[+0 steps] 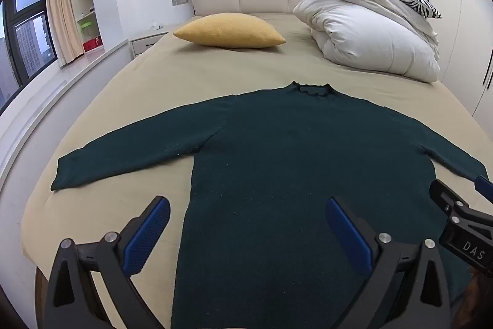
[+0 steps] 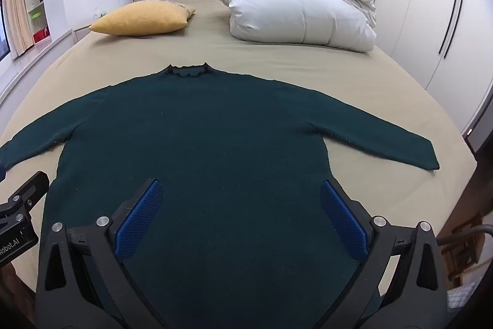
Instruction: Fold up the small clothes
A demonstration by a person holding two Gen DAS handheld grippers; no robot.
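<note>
Beige bed [image 1: 148, 76] bears flat sweater [image 1: 277, 150]; gripper [image 1: 248, 216] and gripper [image 2: 242, 199] gape (window left-view only).

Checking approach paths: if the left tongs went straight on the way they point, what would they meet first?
Most likely the lower body of the dark green knitted sweater lying flat on the beige bed; the open left tongs look clear above it, though depth is unclear.
</note>
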